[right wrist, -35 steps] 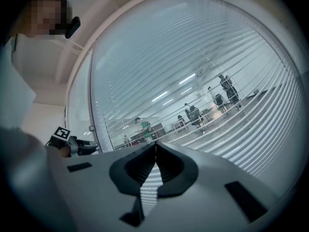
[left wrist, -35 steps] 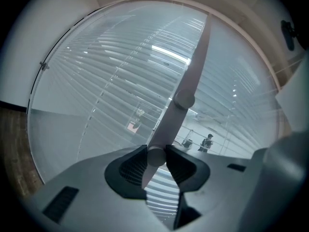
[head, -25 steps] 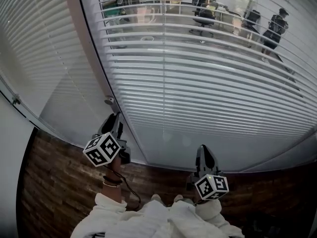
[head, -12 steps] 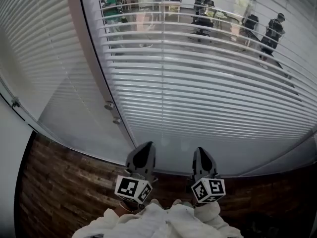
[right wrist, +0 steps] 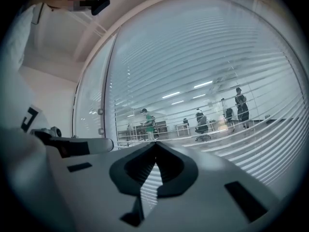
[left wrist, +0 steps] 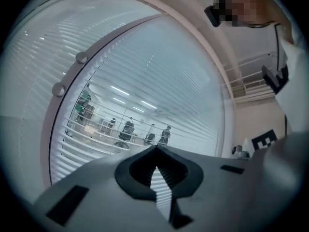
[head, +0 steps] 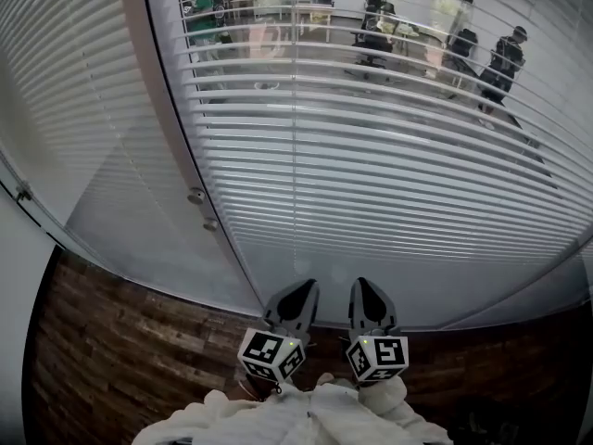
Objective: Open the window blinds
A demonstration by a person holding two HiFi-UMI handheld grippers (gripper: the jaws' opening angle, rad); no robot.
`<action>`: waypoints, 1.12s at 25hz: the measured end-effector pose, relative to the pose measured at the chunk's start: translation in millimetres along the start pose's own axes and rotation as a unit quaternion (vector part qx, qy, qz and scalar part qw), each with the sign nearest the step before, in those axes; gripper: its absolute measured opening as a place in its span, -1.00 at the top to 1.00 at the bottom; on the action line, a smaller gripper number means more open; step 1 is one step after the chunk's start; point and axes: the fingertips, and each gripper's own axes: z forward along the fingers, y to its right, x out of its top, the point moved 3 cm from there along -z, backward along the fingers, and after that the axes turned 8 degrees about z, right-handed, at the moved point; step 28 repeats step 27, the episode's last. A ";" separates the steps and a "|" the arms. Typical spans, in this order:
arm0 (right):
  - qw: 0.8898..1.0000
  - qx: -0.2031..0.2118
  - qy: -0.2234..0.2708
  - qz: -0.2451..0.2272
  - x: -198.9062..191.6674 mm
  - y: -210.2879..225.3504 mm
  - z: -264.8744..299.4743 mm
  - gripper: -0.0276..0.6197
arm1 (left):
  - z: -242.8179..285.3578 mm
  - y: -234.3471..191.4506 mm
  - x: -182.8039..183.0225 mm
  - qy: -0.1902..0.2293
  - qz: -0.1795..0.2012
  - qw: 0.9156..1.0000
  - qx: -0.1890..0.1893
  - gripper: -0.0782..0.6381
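A dark wood-plank floor point(head: 120, 341) meets a glass wall point(head: 371, 281) with a pale frame post point(head: 159, 91). Beyond the glass lies an office with chairs point(head: 375, 35) and ceiling strip lights point(right wrist: 171, 95).

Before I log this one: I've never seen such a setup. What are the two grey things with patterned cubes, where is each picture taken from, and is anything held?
There is no robot here. A person in white sleeves holds a two-jaw tool in each hand: the left gripper and the right gripper. Each patterned cube is part of its gripper. The head view comes from a camera on the person's head, looking steeply down. The two gripper views come from cameras riding on the tools, looking along their jaws. Both tools point at the window blinds, above a wooden floor. Through the upper slats you can see an office with people. Both pairs of jaws are closed with nothing between them.
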 end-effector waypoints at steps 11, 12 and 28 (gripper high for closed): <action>1.000 0.008 -0.007 -0.013 -0.3 -0.5 -2.1 0.88 | -2.1 -2.0 -3.7 -0.002 0.000 1.000 0.011 0.79; 1.000 0.007 -0.006 -0.012 -0.1 -0.2 -2.6 0.88 | -2.5 -1.4 -4.1 -0.003 0.000 1.000 0.011 0.78; 1.000 0.004 -0.010 -0.007 -0.8 5.8 -3.3 0.88 | -3.9 -5.8 -11.1 -0.016 -0.001 0.999 0.034 0.79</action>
